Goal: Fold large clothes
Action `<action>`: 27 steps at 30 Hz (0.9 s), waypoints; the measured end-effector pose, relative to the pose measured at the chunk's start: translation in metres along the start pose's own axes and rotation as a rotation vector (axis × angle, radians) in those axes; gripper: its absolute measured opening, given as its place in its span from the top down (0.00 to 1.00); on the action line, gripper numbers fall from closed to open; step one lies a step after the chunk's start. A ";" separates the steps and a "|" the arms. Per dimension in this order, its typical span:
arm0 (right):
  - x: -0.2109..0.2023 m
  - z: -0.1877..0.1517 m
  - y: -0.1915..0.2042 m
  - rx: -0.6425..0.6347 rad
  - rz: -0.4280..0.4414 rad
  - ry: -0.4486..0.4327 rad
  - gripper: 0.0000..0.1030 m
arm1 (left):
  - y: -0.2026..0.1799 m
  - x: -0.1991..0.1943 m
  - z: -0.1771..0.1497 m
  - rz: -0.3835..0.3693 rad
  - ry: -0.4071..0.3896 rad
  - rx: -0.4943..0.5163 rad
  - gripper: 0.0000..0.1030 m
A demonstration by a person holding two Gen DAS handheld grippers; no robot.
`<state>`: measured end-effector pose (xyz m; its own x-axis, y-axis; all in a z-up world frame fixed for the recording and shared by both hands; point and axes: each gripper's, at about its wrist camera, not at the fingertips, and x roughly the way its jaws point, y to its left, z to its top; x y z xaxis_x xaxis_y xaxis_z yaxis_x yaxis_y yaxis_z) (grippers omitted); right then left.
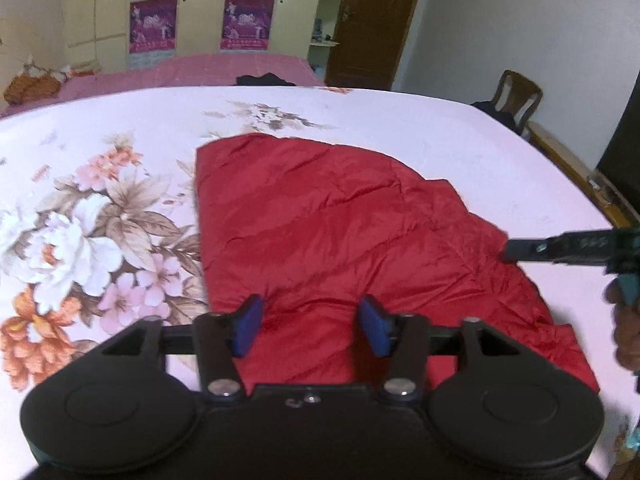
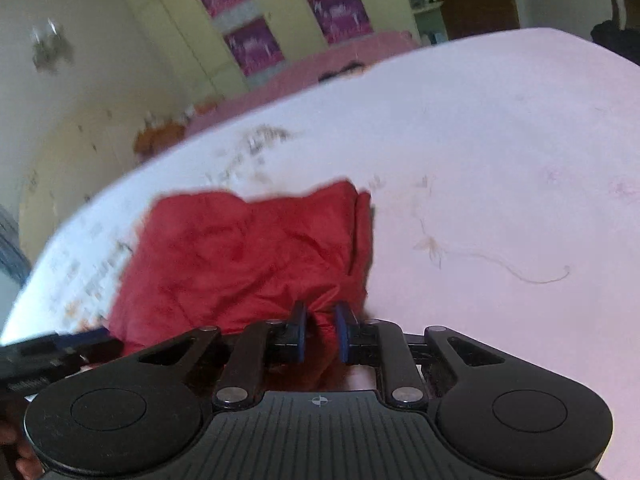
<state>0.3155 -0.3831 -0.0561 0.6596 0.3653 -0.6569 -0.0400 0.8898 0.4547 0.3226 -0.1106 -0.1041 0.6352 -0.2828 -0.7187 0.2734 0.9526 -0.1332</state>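
Two wrist cameras look forward along their gripper fingers, low over a floral bedsheet (image 1: 360, 120), facing the wardrobe wall. The left view sits level; the right view is tilted and closer. Both share the red garment (image 1: 340, 220) (image 2: 240, 256).

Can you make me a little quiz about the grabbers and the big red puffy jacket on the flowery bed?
1. True or false: the left gripper is open, holding nothing.
2. What does the right gripper pinch? A) red quilted jacket B) brown wooden chair C) floral bedsheet
3. Fill in: the jacket lies on the ____.

Key: 1 true; 2 A; 3 bedsheet.
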 end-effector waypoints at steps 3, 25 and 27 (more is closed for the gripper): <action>-0.001 0.000 0.005 -0.028 0.048 0.002 0.84 | -0.004 0.003 -0.001 0.021 0.008 0.014 0.39; 0.018 -0.009 -0.036 0.160 0.114 0.055 0.33 | 0.008 0.005 -0.009 0.032 0.020 -0.101 0.21; 0.029 -0.011 -0.043 0.196 0.136 0.075 0.36 | 0.013 0.008 -0.010 0.027 0.030 -0.126 0.21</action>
<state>0.3281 -0.4073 -0.1014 0.6002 0.5036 -0.6215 0.0270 0.7637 0.6450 0.3241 -0.0997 -0.1184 0.6188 -0.2550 -0.7430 0.1624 0.9669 -0.1965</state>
